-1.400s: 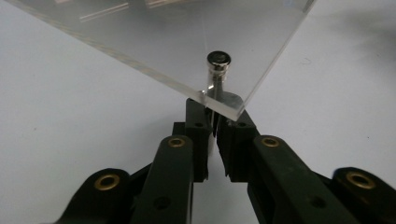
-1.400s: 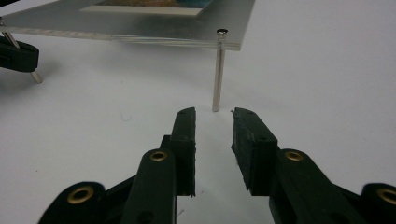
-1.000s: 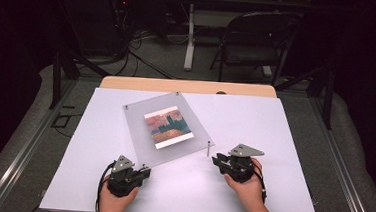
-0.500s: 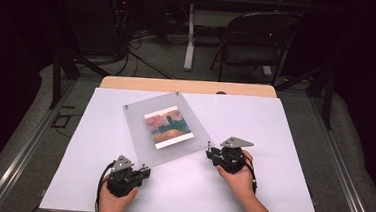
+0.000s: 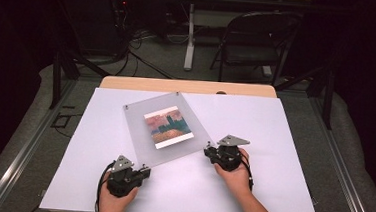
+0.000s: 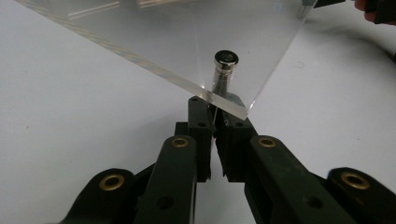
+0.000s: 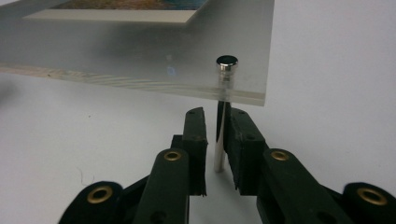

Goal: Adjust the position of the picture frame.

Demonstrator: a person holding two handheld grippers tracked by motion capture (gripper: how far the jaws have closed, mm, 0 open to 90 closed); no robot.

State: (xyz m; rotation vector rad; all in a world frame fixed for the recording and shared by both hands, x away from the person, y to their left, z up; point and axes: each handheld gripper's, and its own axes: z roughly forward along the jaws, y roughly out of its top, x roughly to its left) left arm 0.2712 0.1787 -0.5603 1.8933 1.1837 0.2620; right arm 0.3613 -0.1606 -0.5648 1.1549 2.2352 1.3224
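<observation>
Item: clear acrylic picture frame (image 5: pixel 167 129), flat rigid panel with polished edges, a colour print (image 5: pixel 167 126) sandwiched at its centre, raised on metal standoff pins at the corners. It sits at the middle of the white counter (image 5: pixel 275 122), turned askew.

Left hand-held gripper (image 5: pixel 144 172), at 7 o'clock of the frame: jaws closed on the near-corner pin (image 6: pixel 224 74), a slim cylinder with a round polished cap.

Right hand-held gripper (image 5: pixel 208 150), at 4 o'clock: jaws just closing around its corner pin (image 7: pixel 226 79), a gap showing on one side.

Progress, by judgement: early; both pins engaged, none removed, far-edge pins (image 5: pixel 178 93) untouched.
</observation>
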